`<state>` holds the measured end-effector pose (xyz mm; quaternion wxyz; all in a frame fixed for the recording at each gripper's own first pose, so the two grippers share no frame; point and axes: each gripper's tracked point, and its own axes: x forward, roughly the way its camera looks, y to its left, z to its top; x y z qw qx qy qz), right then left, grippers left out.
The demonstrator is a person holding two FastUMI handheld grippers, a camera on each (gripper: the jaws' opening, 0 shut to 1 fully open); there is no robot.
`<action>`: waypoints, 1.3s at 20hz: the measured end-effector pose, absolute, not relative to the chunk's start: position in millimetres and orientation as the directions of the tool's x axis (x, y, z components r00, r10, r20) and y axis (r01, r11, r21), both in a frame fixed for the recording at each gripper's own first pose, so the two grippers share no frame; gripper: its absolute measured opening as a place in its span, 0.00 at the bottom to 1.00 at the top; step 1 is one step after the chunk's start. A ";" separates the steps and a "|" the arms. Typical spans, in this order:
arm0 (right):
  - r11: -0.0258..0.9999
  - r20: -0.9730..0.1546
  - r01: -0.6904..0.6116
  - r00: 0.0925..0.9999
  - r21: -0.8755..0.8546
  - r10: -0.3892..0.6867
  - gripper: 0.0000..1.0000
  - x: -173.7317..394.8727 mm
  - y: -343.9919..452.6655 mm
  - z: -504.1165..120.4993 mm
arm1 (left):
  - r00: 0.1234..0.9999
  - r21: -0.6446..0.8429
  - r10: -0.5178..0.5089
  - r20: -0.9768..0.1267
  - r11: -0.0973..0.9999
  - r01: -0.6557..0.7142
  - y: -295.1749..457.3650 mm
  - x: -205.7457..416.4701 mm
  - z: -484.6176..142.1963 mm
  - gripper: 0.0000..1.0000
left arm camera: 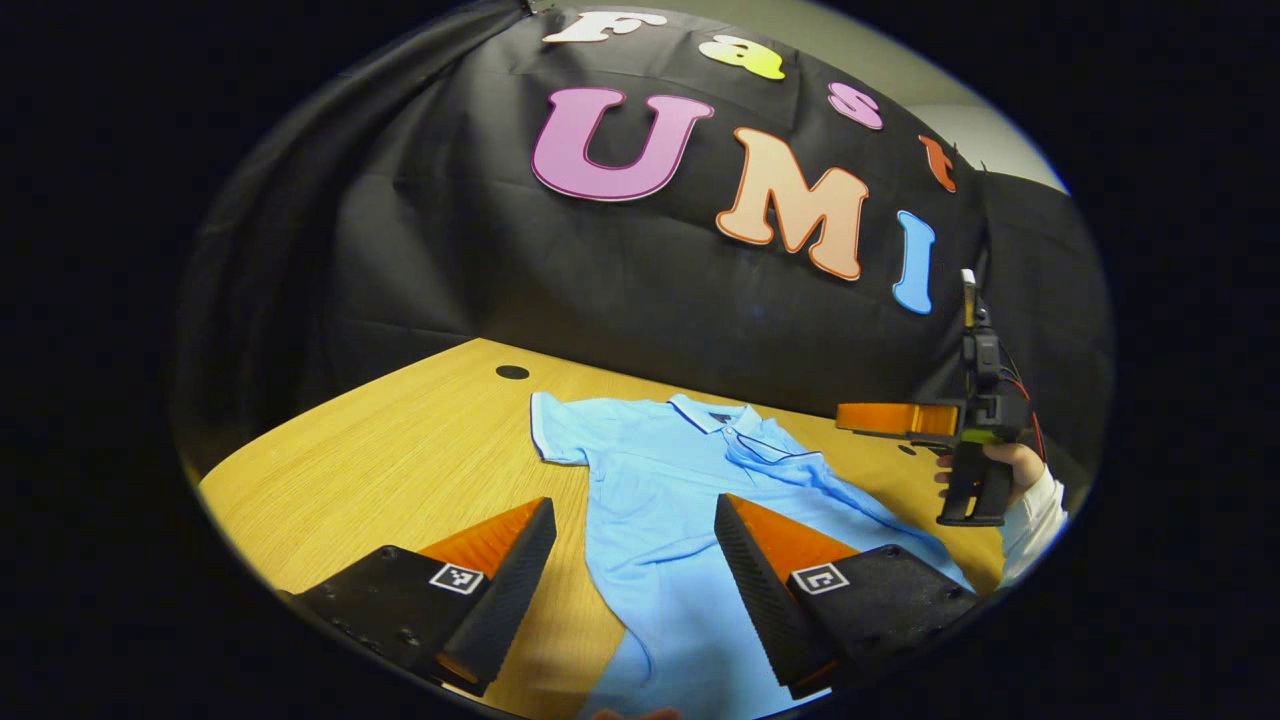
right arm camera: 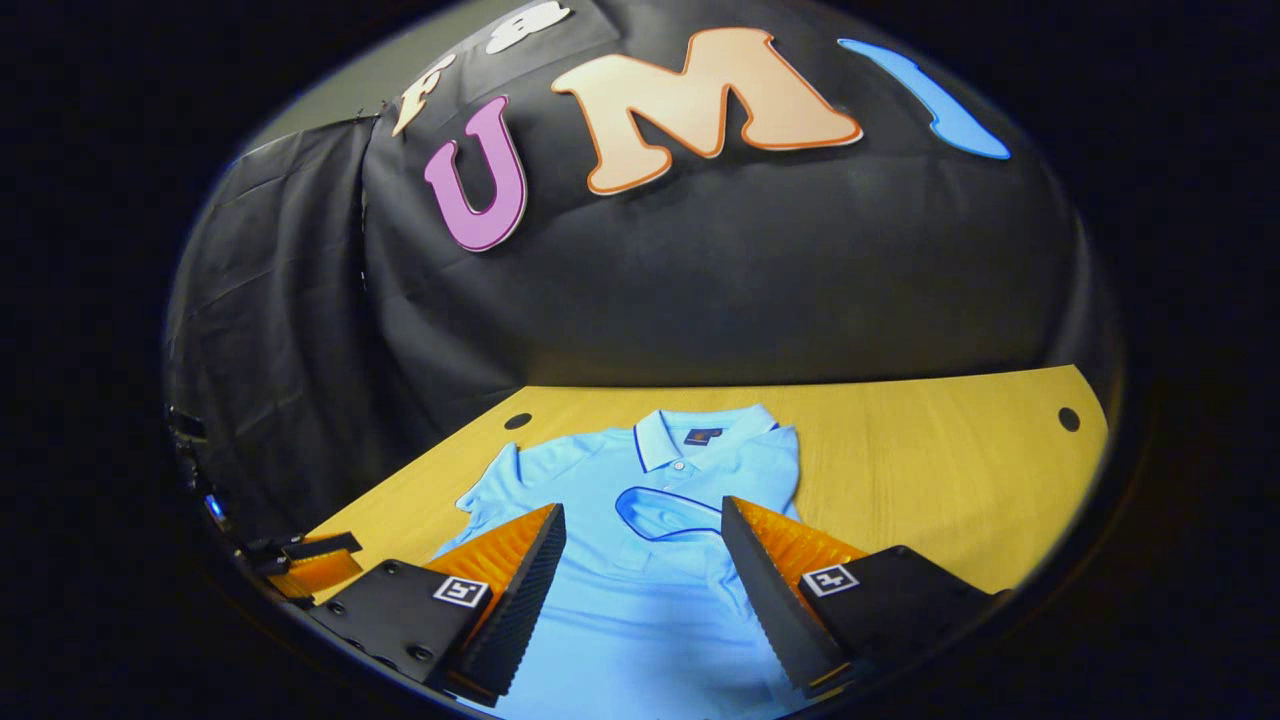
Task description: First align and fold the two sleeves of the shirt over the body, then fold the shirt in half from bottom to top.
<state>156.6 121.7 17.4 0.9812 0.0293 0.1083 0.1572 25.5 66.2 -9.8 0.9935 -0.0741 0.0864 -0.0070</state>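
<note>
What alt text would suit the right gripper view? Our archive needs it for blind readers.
A light blue polo shirt lies flat on a wooden table, collar toward the booth wall, one sleeve already folded across its chest. The right gripper hovers open above the shirt, holding nothing.

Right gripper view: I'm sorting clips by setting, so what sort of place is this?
Probably a recording booth, not a home: black cloth walls in a wooden table with round holes, where a light blue polo shirt lies flat, one sleeve folded over its body.
</note>
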 end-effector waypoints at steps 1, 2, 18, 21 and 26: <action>0.955 -0.182 -0.286 0.938 0.079 0.296 0.98 148.2 109.5 20.8 | 0.982 -0.140 -0.024 -0.186 0.990 -0.003 70.9 32.2 -9.5 0.95; 0.960 -0.166 -0.269 0.946 0.071 0.278 0.98 140.1 97.8 25.2 | 0.981 -0.133 -0.025 -0.194 0.991 -0.001 76.1 37.8 -7.7 0.95; 0.998 0.081 -0.010 0.997 0.054 0.006 0.98 8.6 -61.6 63.4 | 0.917 -0.038 0.041 -0.396 0.997 -0.061 131.0 180.1 -32.6 0.95; 0.998 0.090 0.038 0.995 0.047 -0.042 0.98 -6.6 -79.0 64.6 | 0.888 -0.014 0.062 -0.455 0.997 -0.077 142.2 199.6 -45.8 0.95; 0.994 0.107 0.089 0.990 0.063 -0.095 0.97 -27.4 -100.8 67.7 | 0.843 0.015 0.096 -0.530 0.994 -0.104 151.6 209.9 -63.2 0.92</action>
